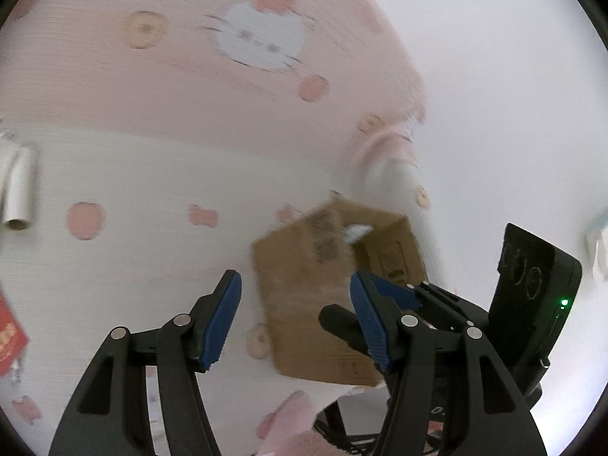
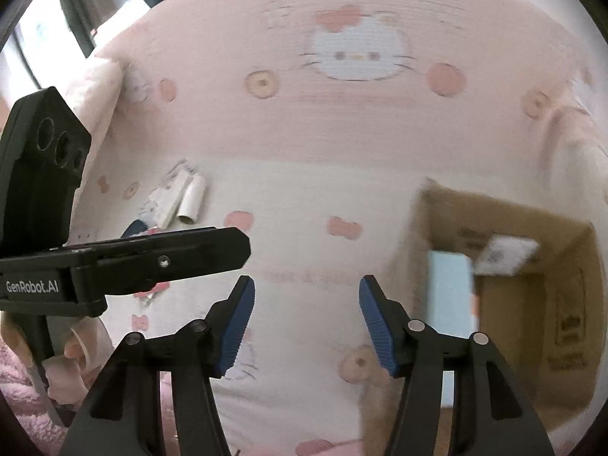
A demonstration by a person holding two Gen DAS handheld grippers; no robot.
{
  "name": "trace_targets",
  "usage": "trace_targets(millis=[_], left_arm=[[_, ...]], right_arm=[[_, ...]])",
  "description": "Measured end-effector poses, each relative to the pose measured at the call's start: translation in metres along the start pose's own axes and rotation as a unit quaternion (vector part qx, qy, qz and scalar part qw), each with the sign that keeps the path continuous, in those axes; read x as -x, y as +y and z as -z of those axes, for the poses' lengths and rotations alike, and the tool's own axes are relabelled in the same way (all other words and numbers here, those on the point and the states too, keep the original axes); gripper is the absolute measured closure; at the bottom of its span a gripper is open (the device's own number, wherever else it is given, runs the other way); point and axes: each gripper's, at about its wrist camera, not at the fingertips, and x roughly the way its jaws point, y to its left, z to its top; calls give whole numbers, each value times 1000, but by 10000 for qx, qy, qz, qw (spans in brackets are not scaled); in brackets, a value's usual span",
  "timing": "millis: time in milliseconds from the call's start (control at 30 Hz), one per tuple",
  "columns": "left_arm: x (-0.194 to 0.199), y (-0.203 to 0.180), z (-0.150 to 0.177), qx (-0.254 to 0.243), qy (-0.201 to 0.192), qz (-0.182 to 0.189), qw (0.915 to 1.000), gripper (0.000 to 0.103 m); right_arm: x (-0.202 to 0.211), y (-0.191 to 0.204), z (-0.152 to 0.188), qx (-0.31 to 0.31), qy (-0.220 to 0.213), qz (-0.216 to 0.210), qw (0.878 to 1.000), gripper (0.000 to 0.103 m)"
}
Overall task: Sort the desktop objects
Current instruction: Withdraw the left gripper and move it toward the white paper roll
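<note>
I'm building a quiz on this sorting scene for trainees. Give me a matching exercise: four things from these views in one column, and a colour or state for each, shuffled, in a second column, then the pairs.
Things:
1. cardboard box
2. cloth
3. paper roll
4. right hand-held gripper

Descriptions:
A. lying on its side, white
B. pink and white, with a cartoon cat print
C. jaws apart, nothing between them
D. brown, open at the top, with items inside

Pairs: 1-D, 2-B, 3-A, 4-C
</note>
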Motion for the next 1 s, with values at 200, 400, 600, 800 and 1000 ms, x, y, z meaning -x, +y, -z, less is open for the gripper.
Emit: trace_targets(millis=[200,400,600,800,1000], left_arm=[[45,71,-16,536,-297,-352,9975,39],[73,135,-11,1186,-549,-716,9888,39],[80,185,-5,1693,-691,-918,9788,39],[59,226,-13,2033,-628,-1094,9710,39],[38,266,-20,2307,-591,-1119,9648,39]], right_arm=[[-37,70,-35,602,118,-367,9974,48],[-88,120,-52,1005,401,-683,9918,48],[-136,143,-56,1196,744,-838,9865,48],[-186,138,-62,1018,1112,-988,9836,48],[-239,133,-66,653,1277,-1297,9811,47]])
